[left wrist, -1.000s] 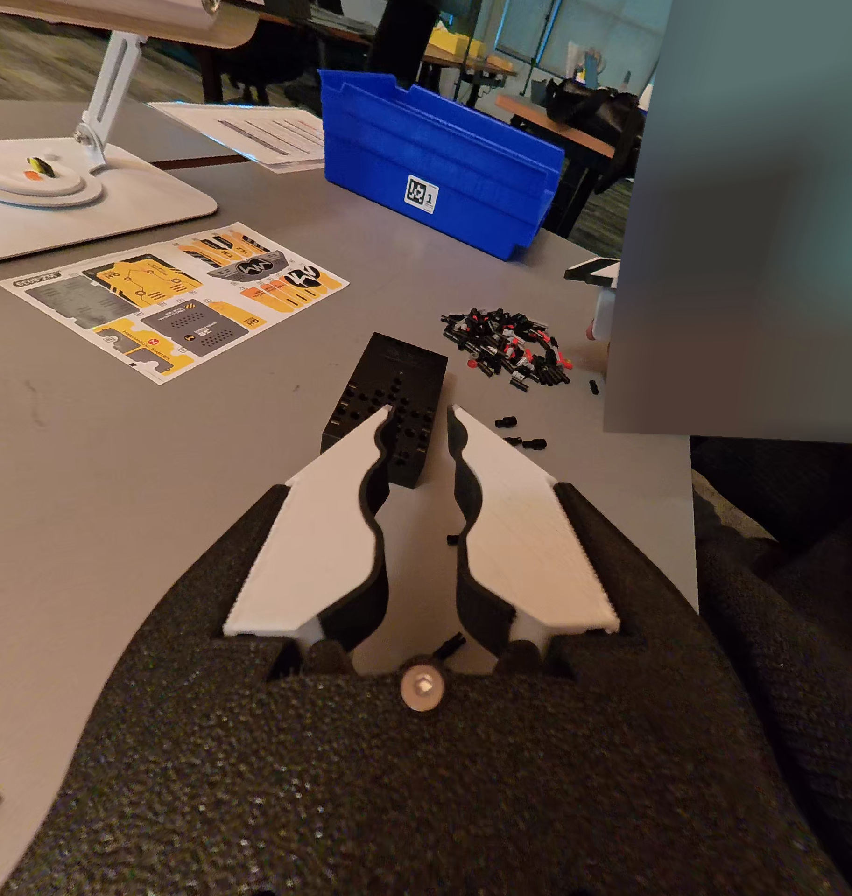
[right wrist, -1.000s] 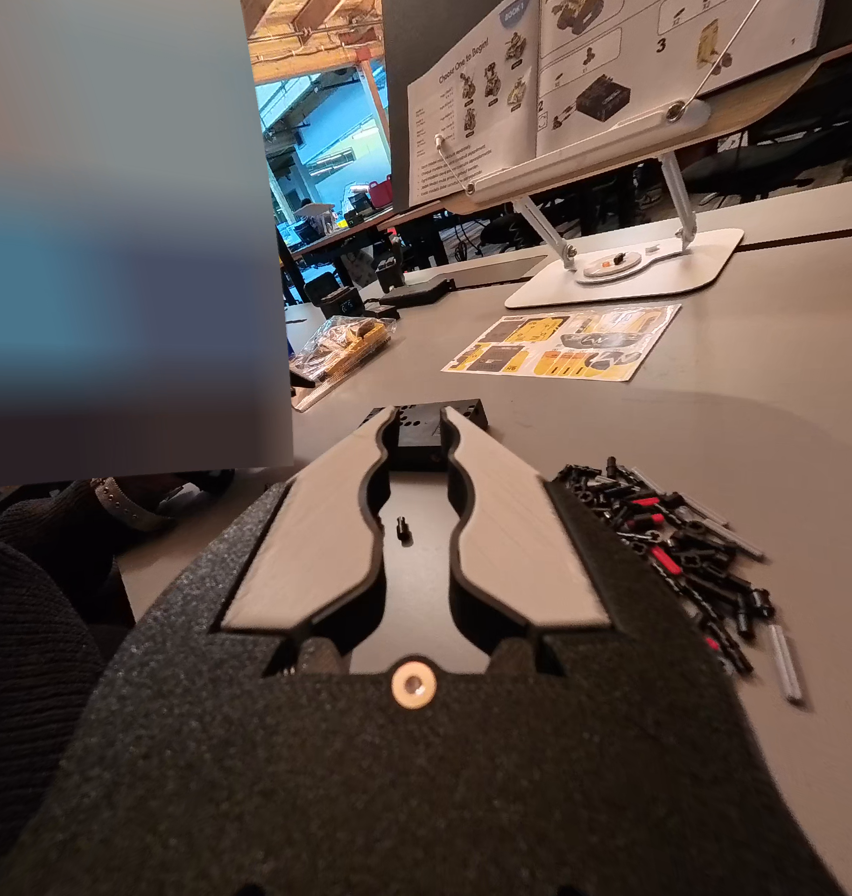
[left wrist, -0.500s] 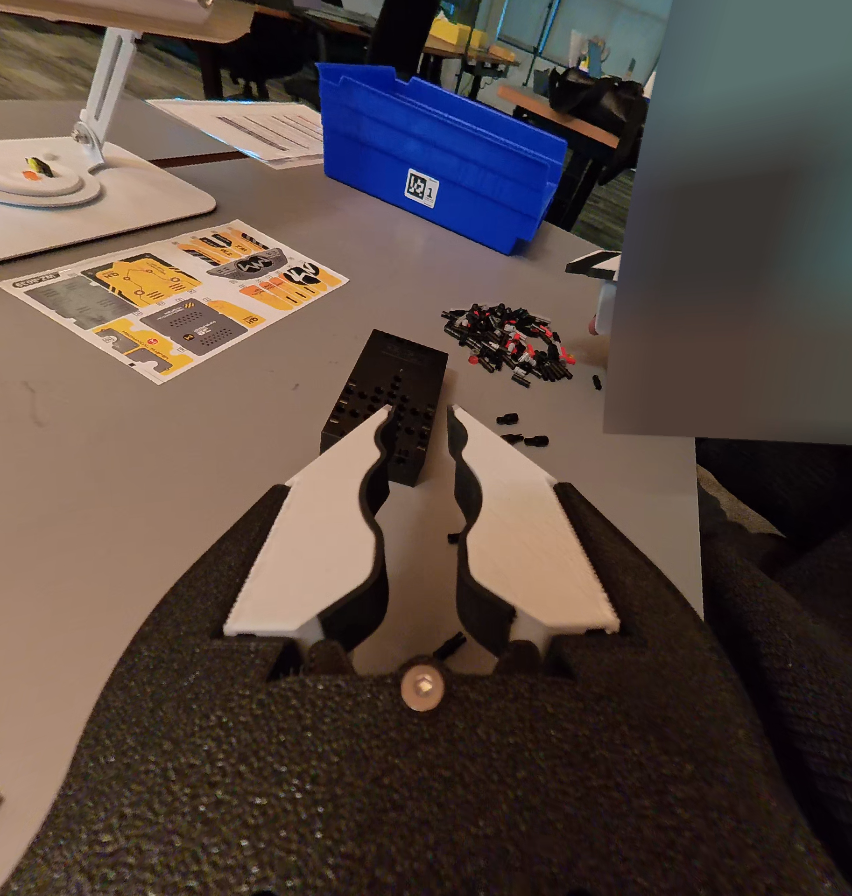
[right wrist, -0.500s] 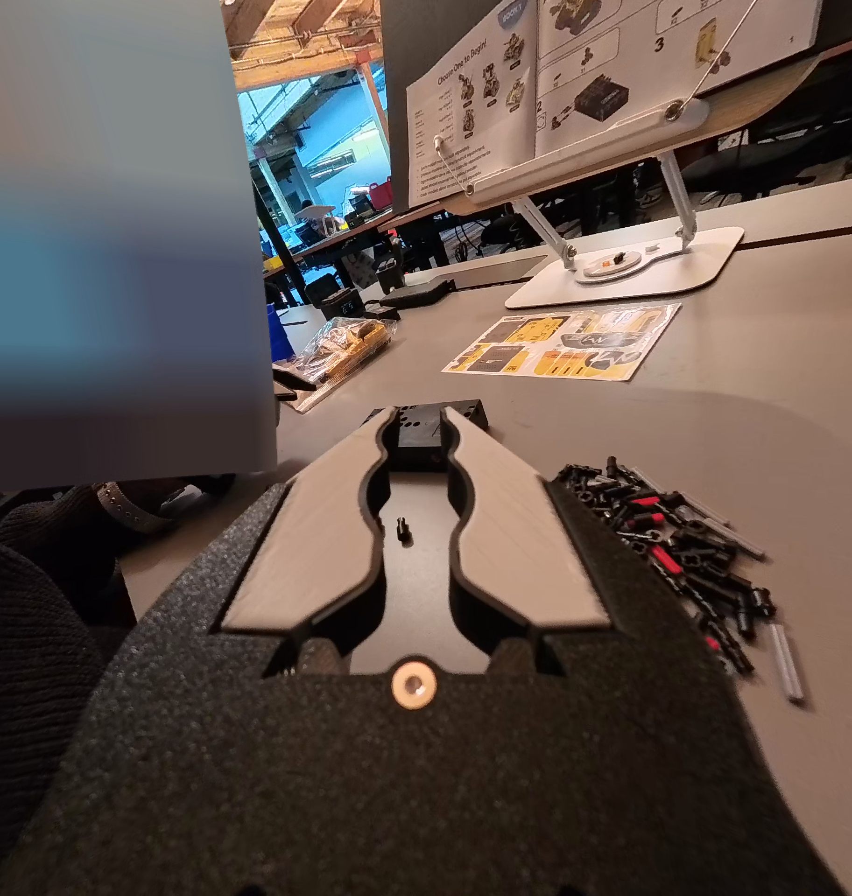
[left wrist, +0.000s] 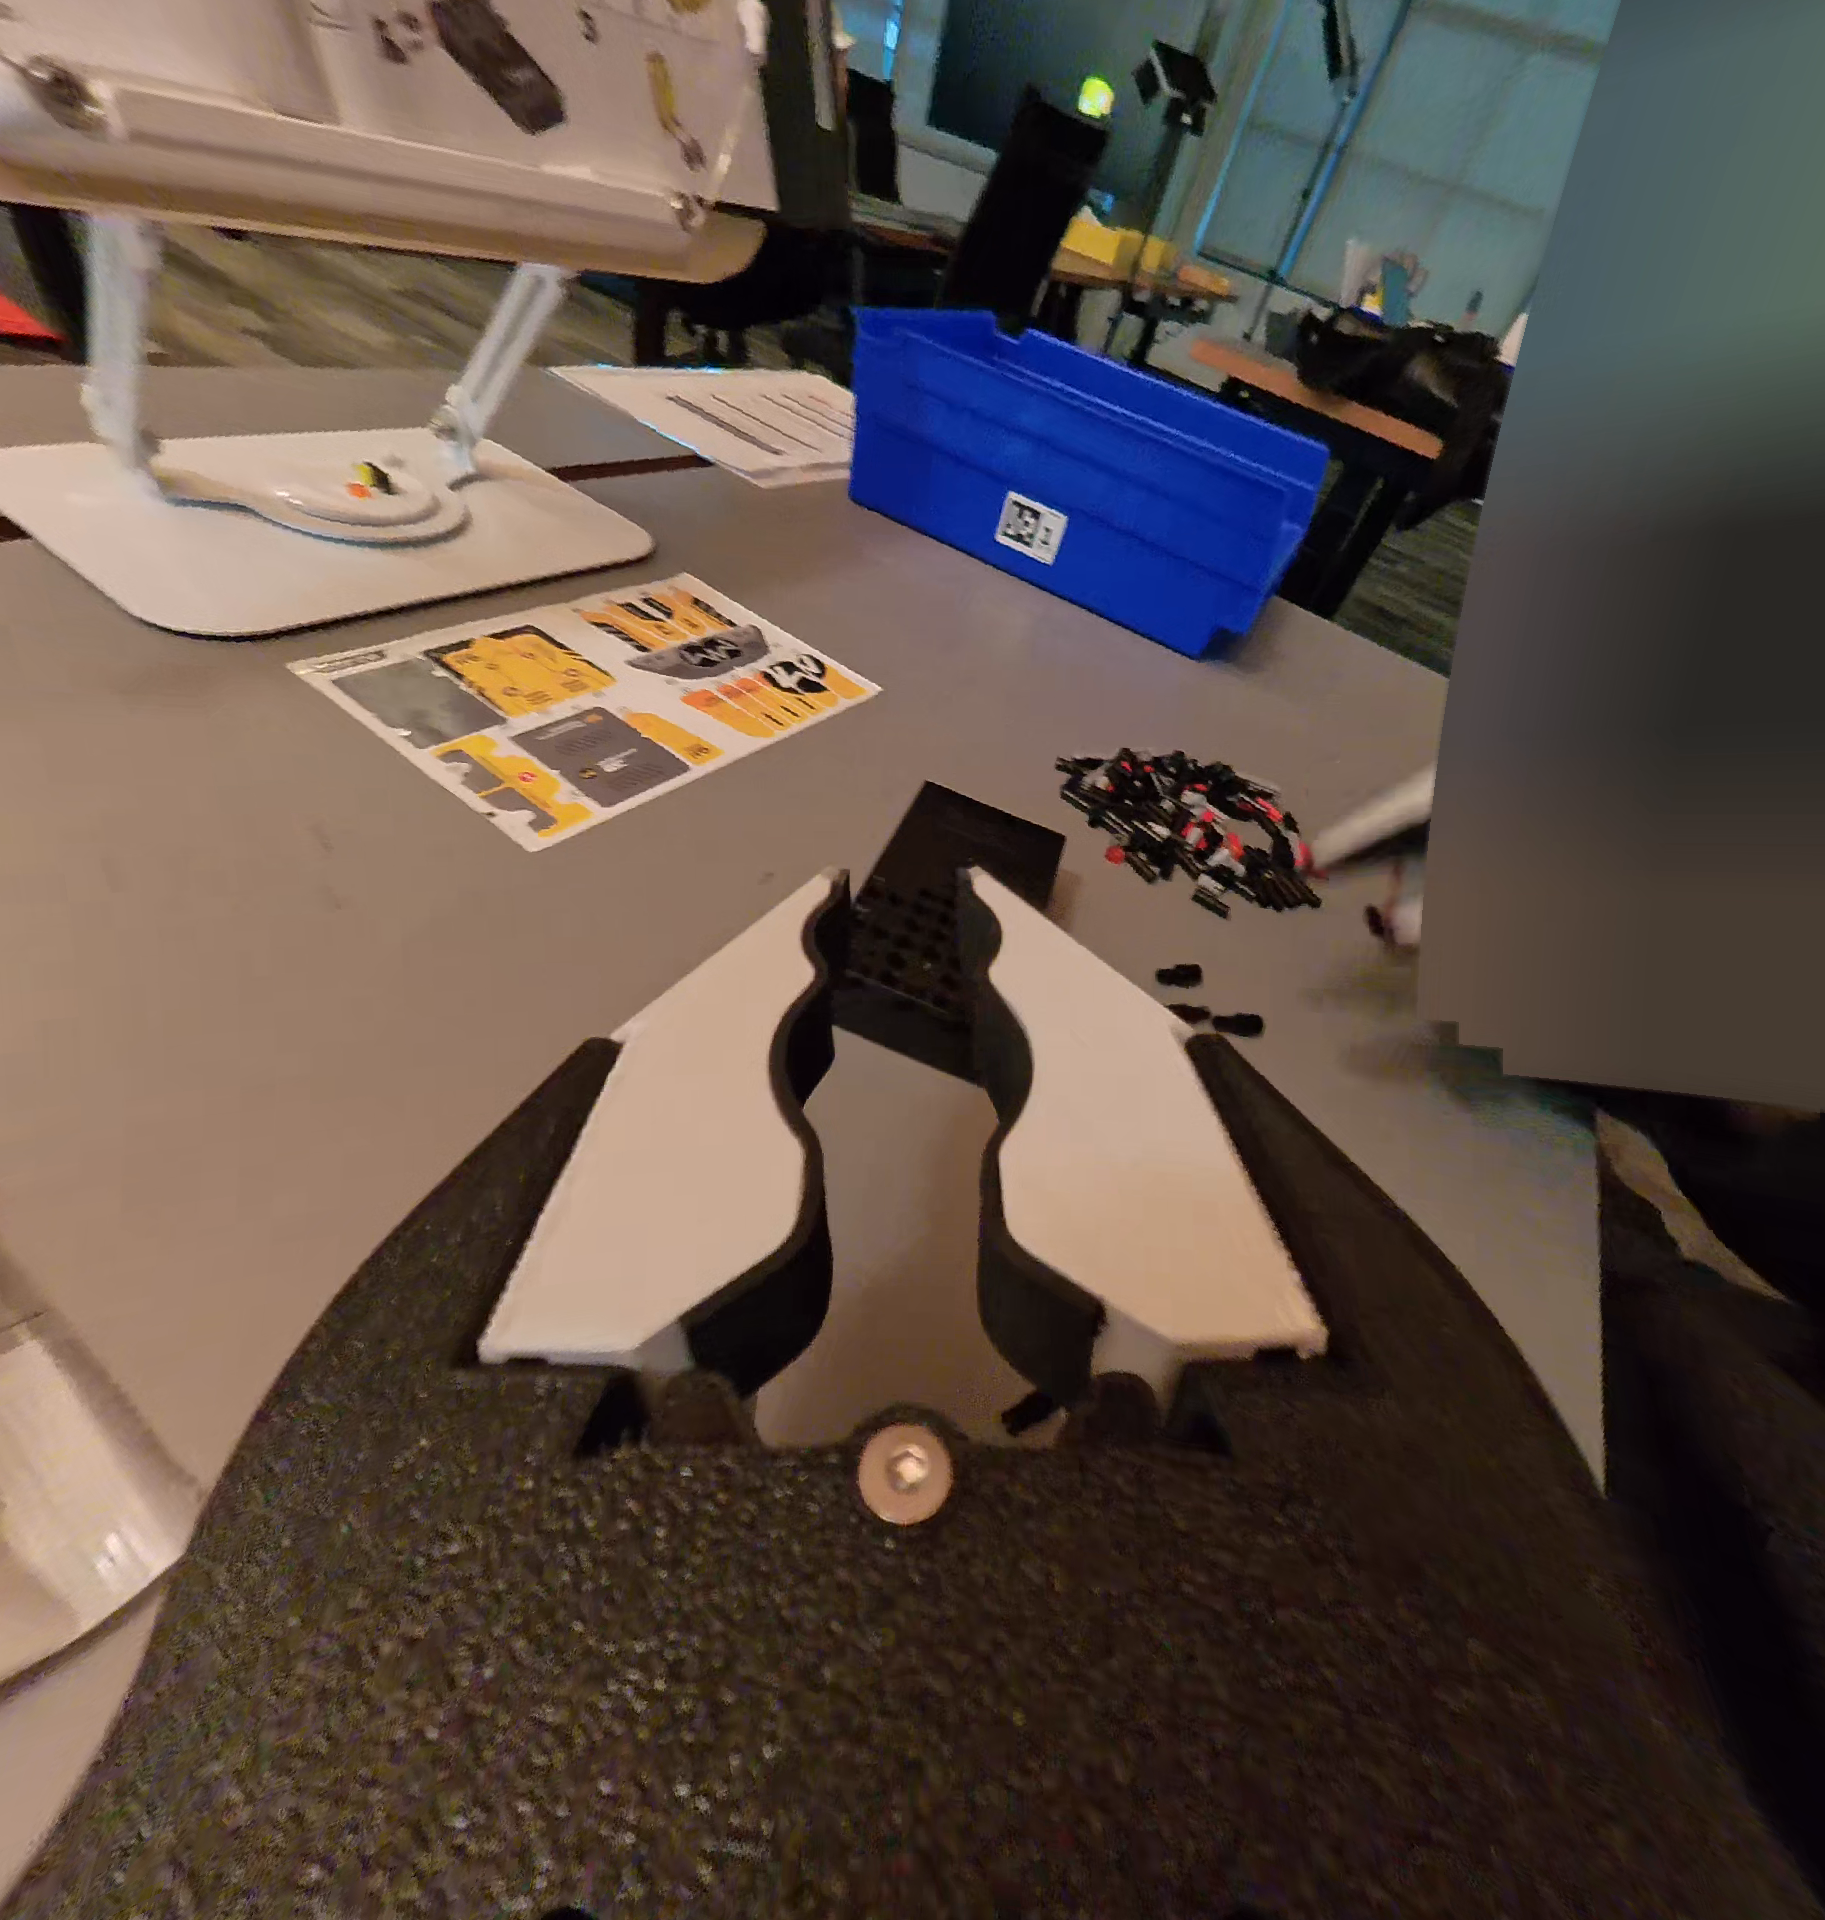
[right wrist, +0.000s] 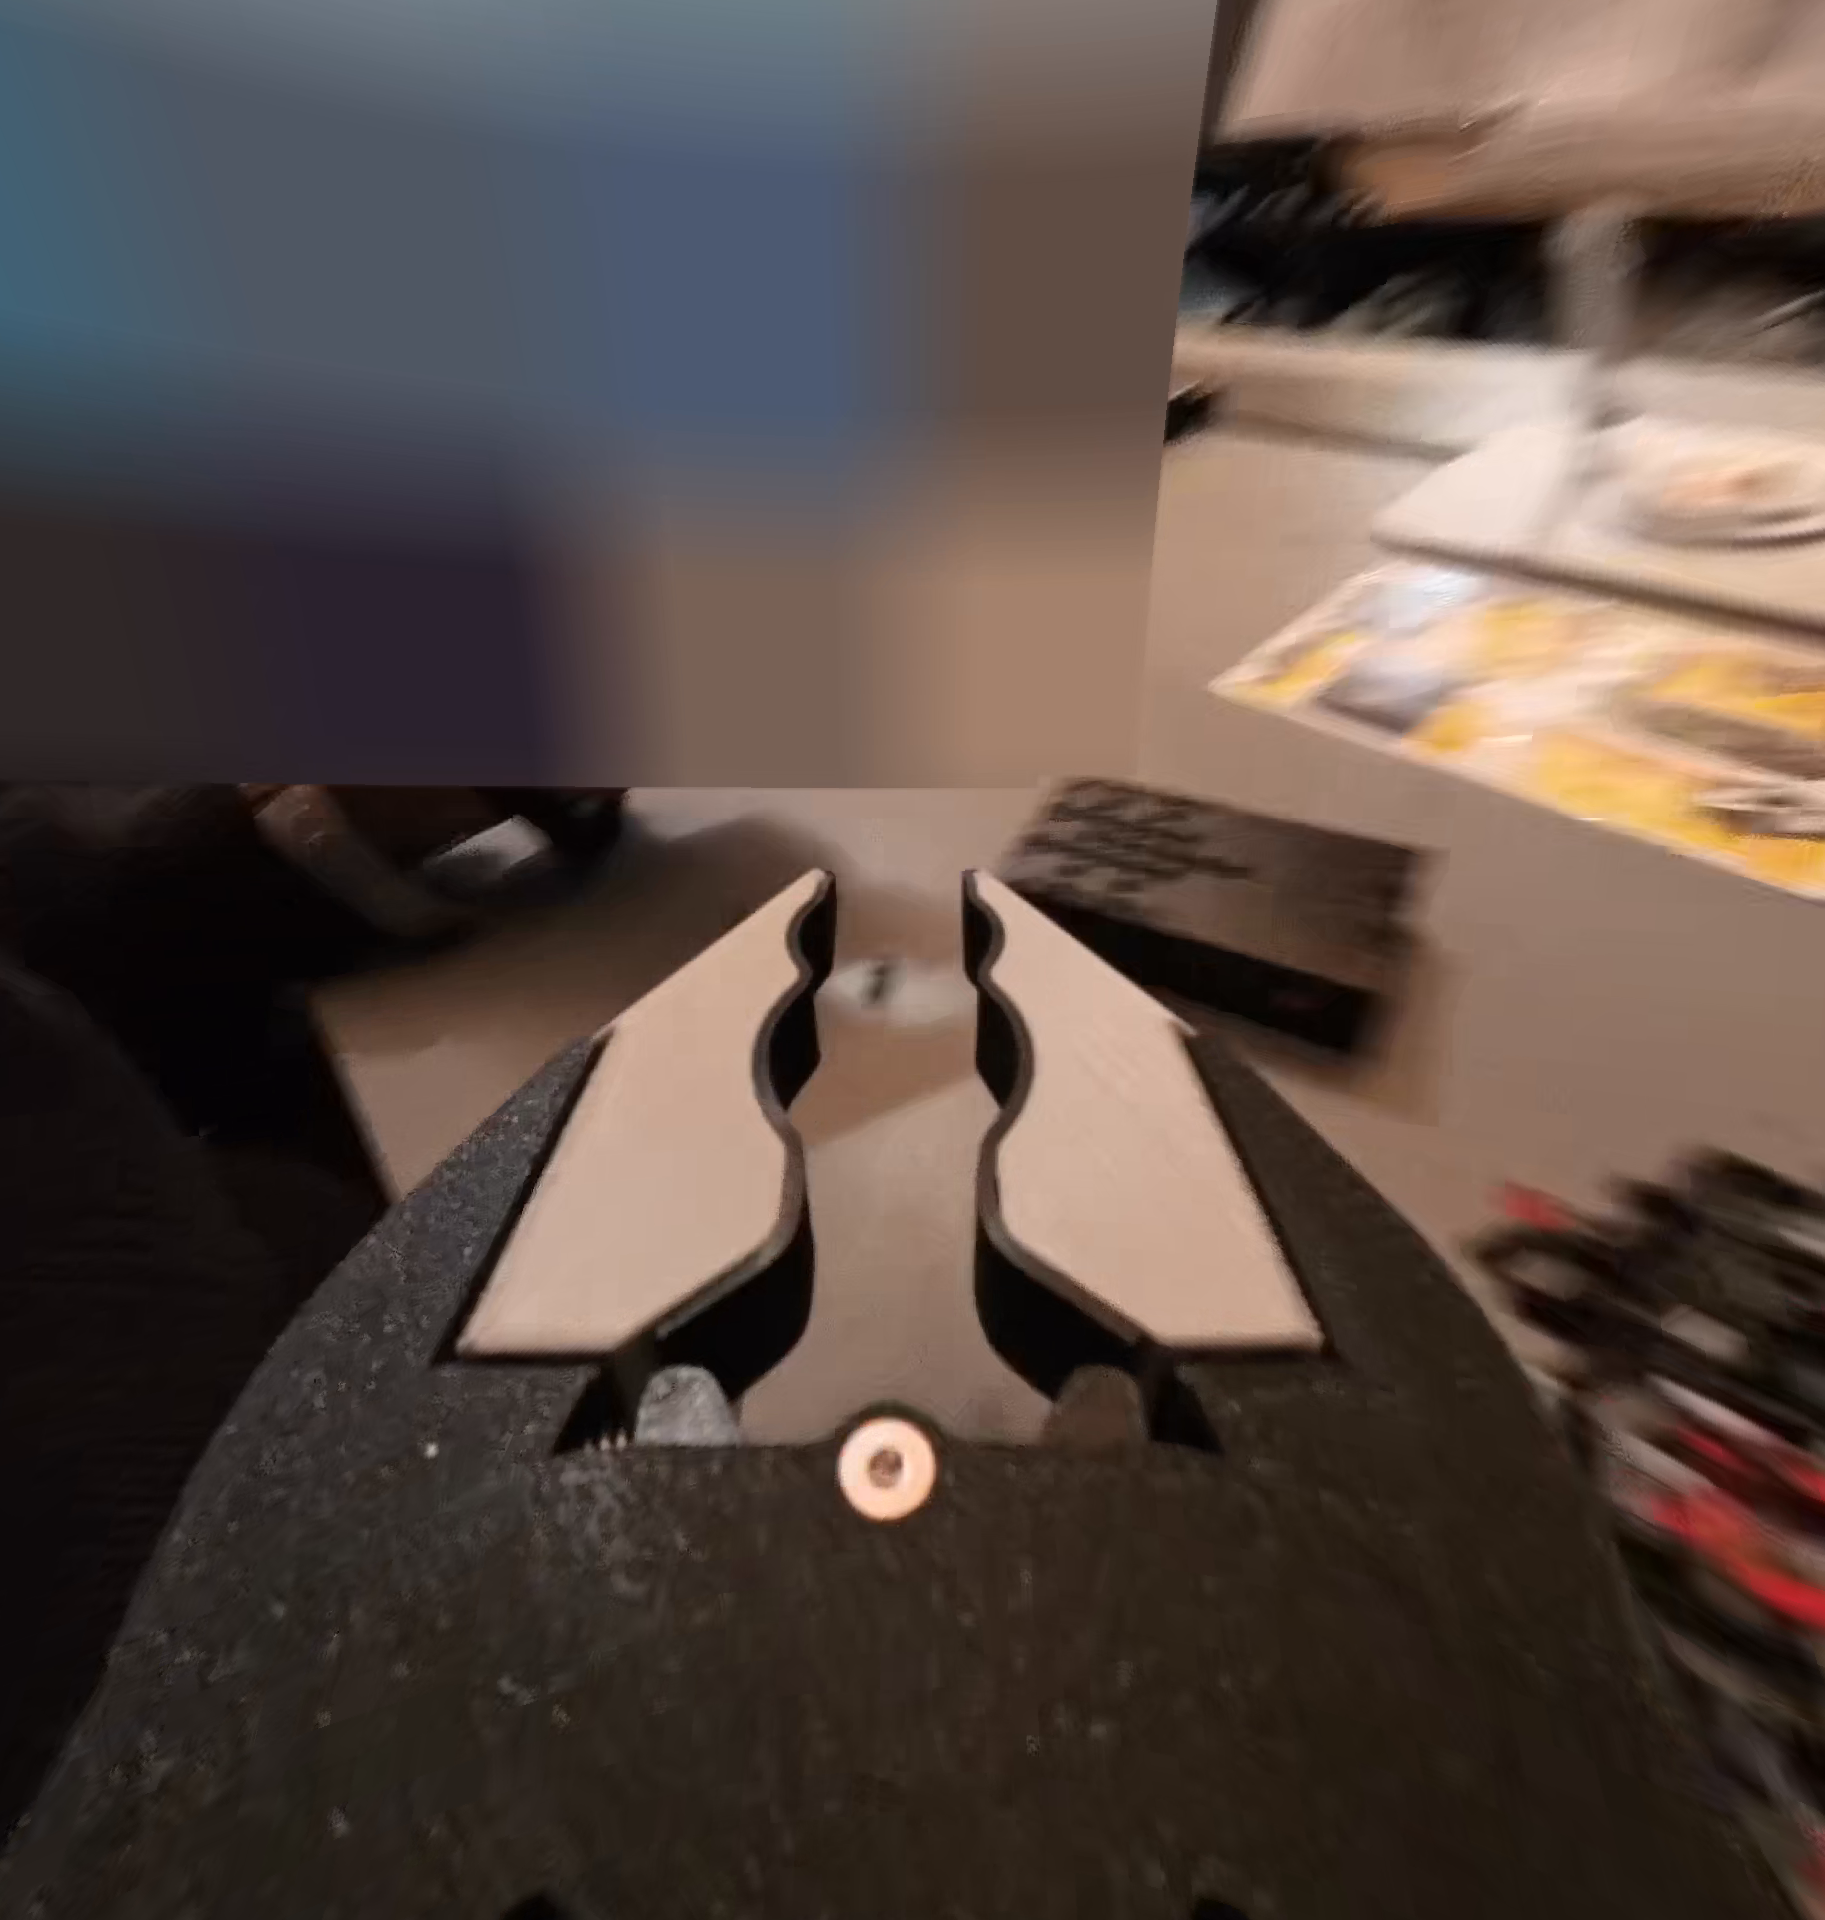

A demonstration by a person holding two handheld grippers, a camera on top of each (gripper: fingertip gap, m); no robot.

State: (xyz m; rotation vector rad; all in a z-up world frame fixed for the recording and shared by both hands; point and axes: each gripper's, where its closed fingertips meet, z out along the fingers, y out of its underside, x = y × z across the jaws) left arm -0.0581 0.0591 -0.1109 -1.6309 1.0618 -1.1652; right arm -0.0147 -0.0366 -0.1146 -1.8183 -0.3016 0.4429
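Grey table [left wrist: 160,935] carries a white stand [left wrist: 295,540], blue bin [left wrist: 1084,488], sticker sheet [left wrist: 586,707], black perforated block [left wrist: 939,914] and pile of black and red pins [left wrist: 1188,821]. Since a second ago both views shifted: left gripper [left wrist: 900,883] advanced, jaws apart and empty, tips either side of the block's near end. Right gripper [right wrist: 897,883] swung left off the block [right wrist: 1220,914], jaws apart, one small pin [right wrist: 872,977] between its tips; view blurred.

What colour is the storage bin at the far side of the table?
Blue, with a small white tag on its side; the bin shows best in the left wrist view.
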